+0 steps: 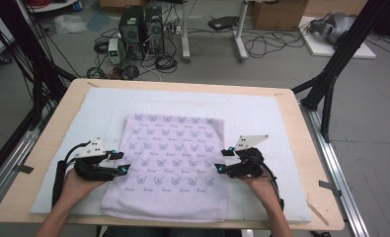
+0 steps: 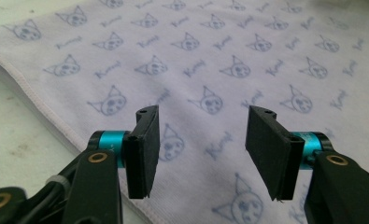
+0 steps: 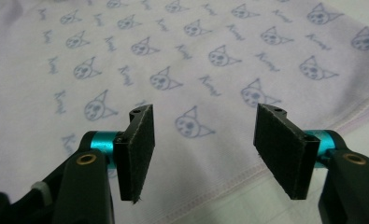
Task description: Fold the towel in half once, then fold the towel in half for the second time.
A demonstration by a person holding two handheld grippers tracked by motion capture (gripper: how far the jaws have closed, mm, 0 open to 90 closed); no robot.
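A pale lilac cloth (image 1: 170, 158) printed with small cat faces lies flat on the white mat (image 1: 261, 113), folded into a rectangle. My left gripper (image 1: 119, 162) sits at the cloth's left edge, jaws apart and pointing inward over it. In the left gripper view the gripper (image 2: 201, 147) is open above the cloth (image 2: 210, 65), nothing between the pads. My right gripper (image 1: 223, 160) mirrors it at the cloth's right edge. Its own view shows the gripper (image 3: 204, 149) open over the cloth (image 3: 173, 60) near the hemmed edge, with nothing held.
The mat covers most of the wooden table (image 1: 306, 148). Black frame posts (image 1: 338, 59) stand at both sides. Computer towers (image 1: 140, 29) and cables lie on the floor beyond the table's far edge.
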